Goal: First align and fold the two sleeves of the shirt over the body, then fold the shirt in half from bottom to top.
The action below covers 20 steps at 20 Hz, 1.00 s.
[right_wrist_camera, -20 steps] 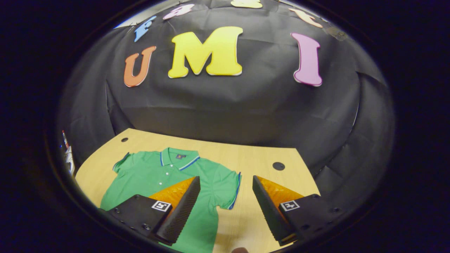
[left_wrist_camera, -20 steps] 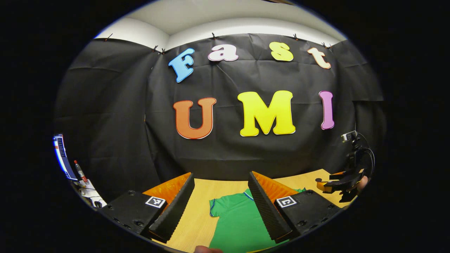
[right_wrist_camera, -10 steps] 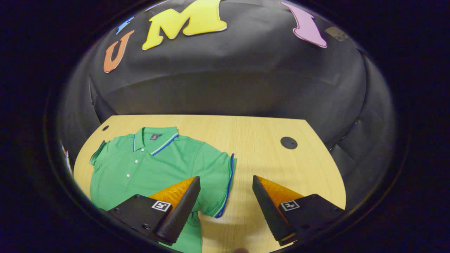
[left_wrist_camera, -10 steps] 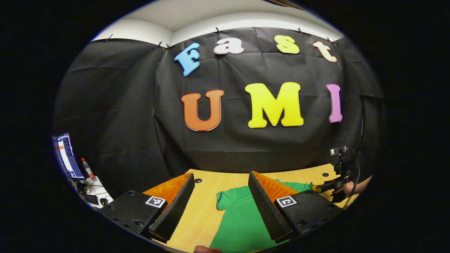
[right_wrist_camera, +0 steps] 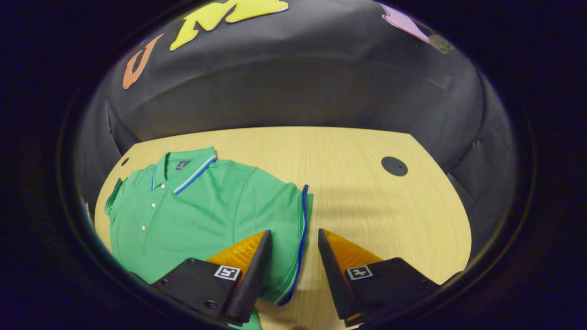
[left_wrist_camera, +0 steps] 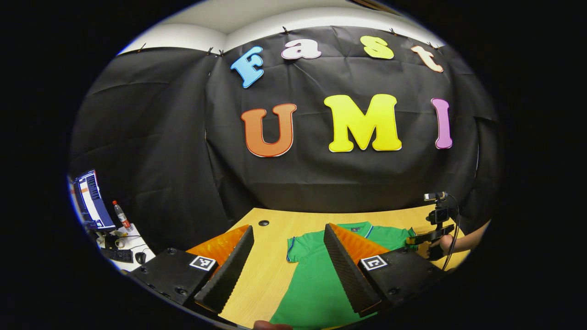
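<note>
A green polo shirt (right_wrist_camera: 197, 201) with blue-trimmed collar and cuffs lies flat, front up, on the wooden table (right_wrist_camera: 367, 206). My right gripper (right_wrist_camera: 294, 231) hovers open just above the shirt's right sleeve (right_wrist_camera: 282, 215), and the cuff's blue edge runs between its fingers. In the left gripper view the shirt (left_wrist_camera: 316, 279) lies below my left gripper (left_wrist_camera: 288, 227), which is open and held higher, near the left sleeve (left_wrist_camera: 296, 247). The right gripper (left_wrist_camera: 424, 238), held by a hand, shows far off at the shirt's other side.
A black cable hole (right_wrist_camera: 394, 166) sits in the table right of the shirt, another (left_wrist_camera: 263, 223) near the far left corner. Beyond the table's left edge stand a monitor (left_wrist_camera: 91, 199) and a bottle (left_wrist_camera: 121, 215). Bare tabletop lies right of the shirt.
The right gripper has dropped and tipped down toward the right sleeve, and its fingers have narrowed a little. The left gripper has tipped down, bringing more of the shirt and table into view.
</note>
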Motion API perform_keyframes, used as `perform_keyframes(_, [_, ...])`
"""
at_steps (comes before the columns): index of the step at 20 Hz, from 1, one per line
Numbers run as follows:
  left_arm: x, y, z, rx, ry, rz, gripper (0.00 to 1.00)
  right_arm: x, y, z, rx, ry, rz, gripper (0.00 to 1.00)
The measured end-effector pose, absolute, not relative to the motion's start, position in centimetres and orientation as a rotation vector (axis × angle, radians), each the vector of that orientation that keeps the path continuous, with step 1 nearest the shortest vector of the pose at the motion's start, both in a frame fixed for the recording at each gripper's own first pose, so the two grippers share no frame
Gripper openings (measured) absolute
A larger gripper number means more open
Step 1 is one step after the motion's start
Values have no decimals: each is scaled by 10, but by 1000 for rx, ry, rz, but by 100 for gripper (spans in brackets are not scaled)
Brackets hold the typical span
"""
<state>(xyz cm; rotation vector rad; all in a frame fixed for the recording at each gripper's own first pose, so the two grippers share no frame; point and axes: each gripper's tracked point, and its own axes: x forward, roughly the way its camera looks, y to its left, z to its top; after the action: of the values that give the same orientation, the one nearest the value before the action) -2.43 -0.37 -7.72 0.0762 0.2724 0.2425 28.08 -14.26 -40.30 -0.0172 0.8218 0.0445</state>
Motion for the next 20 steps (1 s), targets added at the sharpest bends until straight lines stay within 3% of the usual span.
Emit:
perform_keyframes(5, [-13,-14,-83,41,299,219,99,287,-131,-401,-53,800,106,10])
perform_keyframes(7, [-9,-15,-80,43,291,214,99,285,-134,-399,-62,806,94,3])
perform_keyframes(20, [-18,12,-95,-29,298,243,99,280,-125,-346,25,756,89,3])
